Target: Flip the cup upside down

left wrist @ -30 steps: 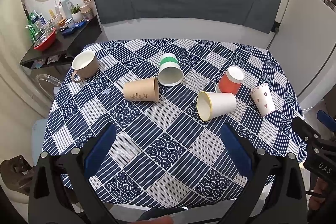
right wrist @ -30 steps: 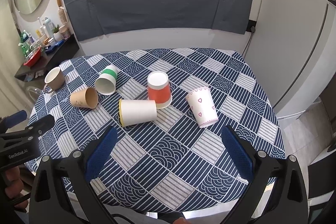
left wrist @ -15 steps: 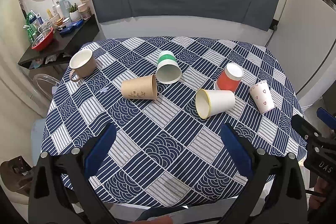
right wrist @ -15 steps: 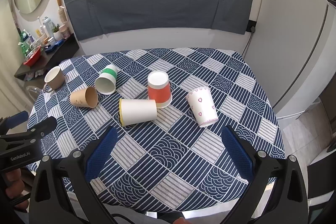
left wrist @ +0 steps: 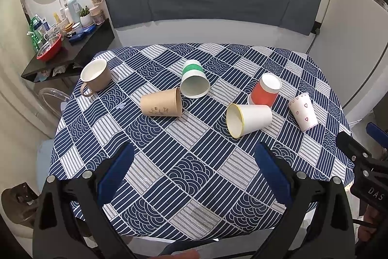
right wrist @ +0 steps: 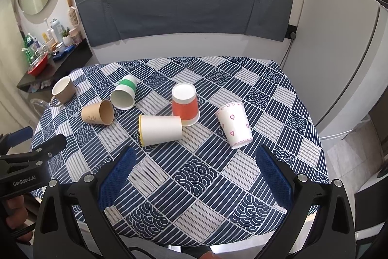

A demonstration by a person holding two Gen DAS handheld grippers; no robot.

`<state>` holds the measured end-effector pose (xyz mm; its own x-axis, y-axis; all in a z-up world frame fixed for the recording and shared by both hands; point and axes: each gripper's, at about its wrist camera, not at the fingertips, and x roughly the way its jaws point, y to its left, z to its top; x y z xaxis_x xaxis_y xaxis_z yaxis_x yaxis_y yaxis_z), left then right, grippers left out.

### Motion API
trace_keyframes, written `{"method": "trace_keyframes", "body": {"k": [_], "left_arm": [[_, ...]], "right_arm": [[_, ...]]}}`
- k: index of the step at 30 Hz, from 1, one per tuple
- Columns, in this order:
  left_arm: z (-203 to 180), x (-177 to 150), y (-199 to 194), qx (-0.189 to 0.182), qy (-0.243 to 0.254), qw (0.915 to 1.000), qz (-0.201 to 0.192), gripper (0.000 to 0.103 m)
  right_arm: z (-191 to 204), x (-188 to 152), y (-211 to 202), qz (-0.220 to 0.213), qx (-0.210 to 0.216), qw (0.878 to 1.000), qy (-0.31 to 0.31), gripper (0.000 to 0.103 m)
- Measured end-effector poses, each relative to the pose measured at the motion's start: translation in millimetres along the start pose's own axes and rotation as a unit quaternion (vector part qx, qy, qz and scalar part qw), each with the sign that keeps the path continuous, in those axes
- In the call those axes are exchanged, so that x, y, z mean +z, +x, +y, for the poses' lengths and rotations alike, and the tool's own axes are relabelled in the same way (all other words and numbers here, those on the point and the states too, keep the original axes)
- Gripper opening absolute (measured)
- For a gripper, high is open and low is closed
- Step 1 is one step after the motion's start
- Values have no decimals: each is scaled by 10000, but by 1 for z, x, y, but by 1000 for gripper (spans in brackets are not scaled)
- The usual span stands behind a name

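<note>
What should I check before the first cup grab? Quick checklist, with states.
1. Left gripper jaws wide and empty: ok.
2. Right gripper jaws wide and empty: ok.
3. Cups not yet inverted: brown paper cup, green-band cup and yellow-rim cup lie on their sides; mug has its mouth up: not ok.
4. Red cup and heart cup mouth-down: ok.
5. Clearance around the yellow-rim cup: it sits right against the red cup; contact cannot tell.
6. Grippers over the tablecloth front edge, short of every cup: ok.
</note>
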<state>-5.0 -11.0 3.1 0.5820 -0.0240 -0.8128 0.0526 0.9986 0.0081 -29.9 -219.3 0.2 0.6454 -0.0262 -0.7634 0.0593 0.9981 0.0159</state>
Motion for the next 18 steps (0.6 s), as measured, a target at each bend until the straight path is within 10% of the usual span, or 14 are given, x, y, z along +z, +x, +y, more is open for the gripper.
{"method": "trace_keyframes", "body": {"k": [18], "left_arm": [[-2, 1, 0, -14, 50, 10000, 6, 97]], "right_arm": [[1, 1, 2, -4, 10, 10000, -13, 95]]}}
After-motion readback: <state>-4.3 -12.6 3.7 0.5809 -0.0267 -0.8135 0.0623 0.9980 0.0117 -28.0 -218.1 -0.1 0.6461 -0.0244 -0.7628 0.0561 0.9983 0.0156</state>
